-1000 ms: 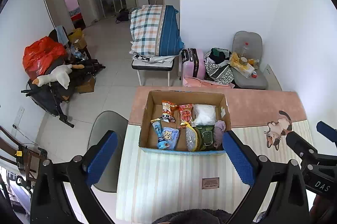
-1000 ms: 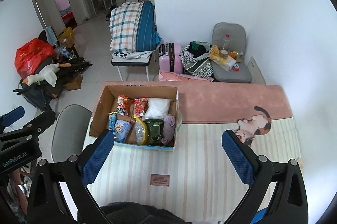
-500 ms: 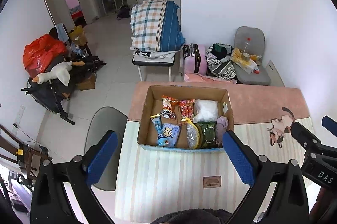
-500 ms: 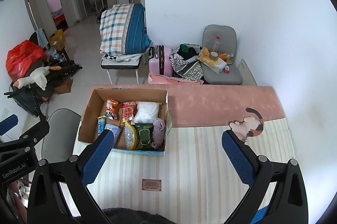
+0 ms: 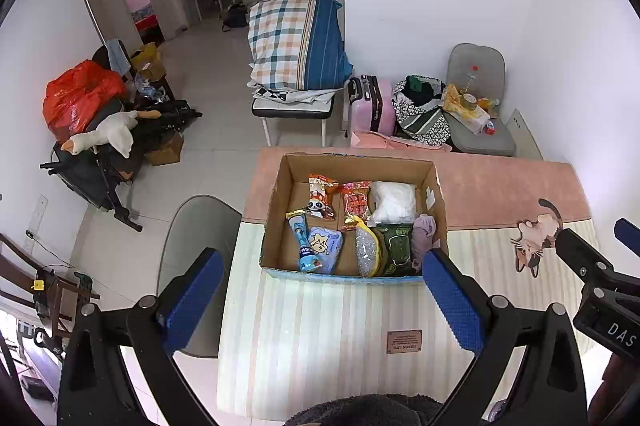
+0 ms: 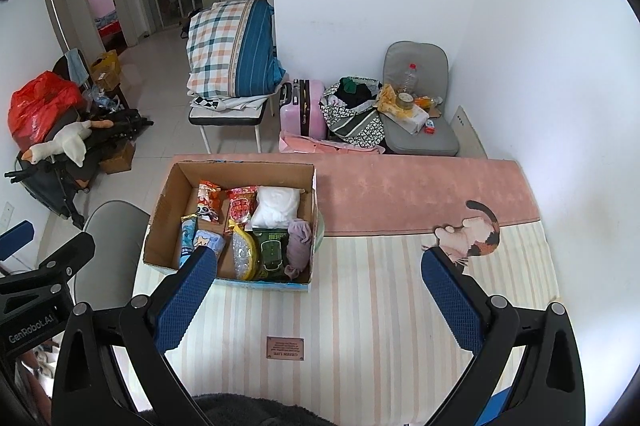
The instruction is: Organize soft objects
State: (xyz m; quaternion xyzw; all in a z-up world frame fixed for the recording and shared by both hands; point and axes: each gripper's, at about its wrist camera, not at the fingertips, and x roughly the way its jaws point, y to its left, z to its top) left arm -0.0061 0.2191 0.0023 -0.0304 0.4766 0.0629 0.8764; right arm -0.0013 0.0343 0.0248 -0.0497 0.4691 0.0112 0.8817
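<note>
bedding: plaid quilt stacked on bench, top centre of frame
luggage: pink suitcase upright, just right of bench
seat: grey chair upper right, bottle and clutter on it
left side: red bag, plush goose on dark stroller
mat: cat print, right edge

"DAS" stands on the right hand-held gripper, "GenRobot.AI" on the left hand-held gripper.
</note>
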